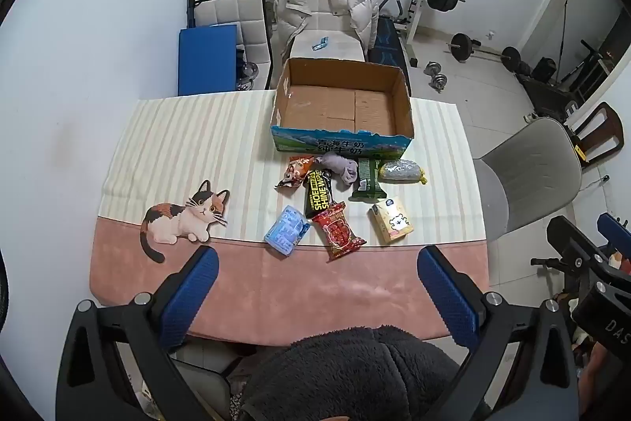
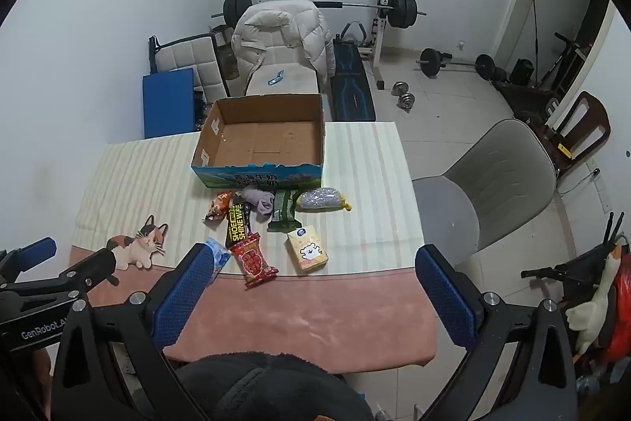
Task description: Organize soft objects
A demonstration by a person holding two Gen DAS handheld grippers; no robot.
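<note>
I am holding my left tongs (image 1: 317, 273) and right tongs (image 2: 313, 271) spread and empty above the table's near edge, the packets (image 1: 338, 229) lying clustered before the empty box (image 1: 343, 105), so crowding is risking a double grab.

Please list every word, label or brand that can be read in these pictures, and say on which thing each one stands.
"SHOE SHINE WIPE": black and yellow packet on the table.
"GenRobot.A", cut off: left gripper body, in the right wrist view.
"DAS", cut off: right gripper body, in the left wrist view.
Large Chinese characters: cardboard box front, too blurred to read surely.
Print on the other packets: too small to read.
</note>
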